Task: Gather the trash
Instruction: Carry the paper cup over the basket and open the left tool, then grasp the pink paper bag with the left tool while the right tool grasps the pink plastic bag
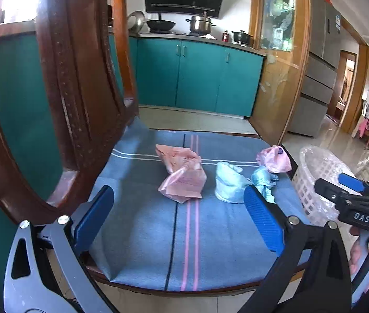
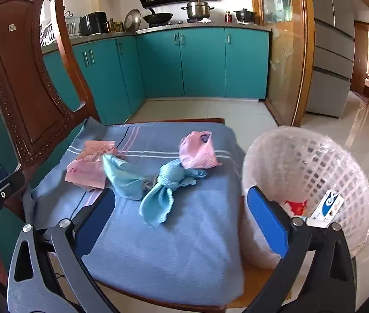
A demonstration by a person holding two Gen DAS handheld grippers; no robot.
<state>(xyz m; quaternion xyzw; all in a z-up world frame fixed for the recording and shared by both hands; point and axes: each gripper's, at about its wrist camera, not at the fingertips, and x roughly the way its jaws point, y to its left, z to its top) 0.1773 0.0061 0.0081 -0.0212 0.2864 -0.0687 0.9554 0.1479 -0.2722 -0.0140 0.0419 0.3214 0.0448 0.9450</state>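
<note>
**Four crumpled bags on the chair, basket beside it**

Four pieces of trash lie on the blue striped blanket [image 2: 163,237] that covers the seat of a wooden chair [image 2: 25,78]: a flat pink bag [image 1: 182,174] nearest the backrest, a pale blue bag [image 1: 228,184], a knotted blue bag [image 2: 166,182] and a pink bag [image 2: 197,151] touching it. A white lattice basket [image 2: 314,161] lined with clear plastic stands on the tiled floor just beside the seat's edge; inside lie a red wrapper [image 2: 297,206] and a white-and-blue carton [image 2: 327,206].

Both tools point down toward the seat. The left gripper [image 1: 182,214] has its jaws spread wide with nothing between them, short of the pink bag. The right gripper [image 2: 182,224] is likewise spread wide and empty, one finger over the blanket, the other in front of the basket wall. A hand [image 1: 367,253] holds the right tool's handle.

The near half of the blanket is bare, and tiled floor lies open beyond the chair up to the teal cabinets [image 2: 202,62].
</note>
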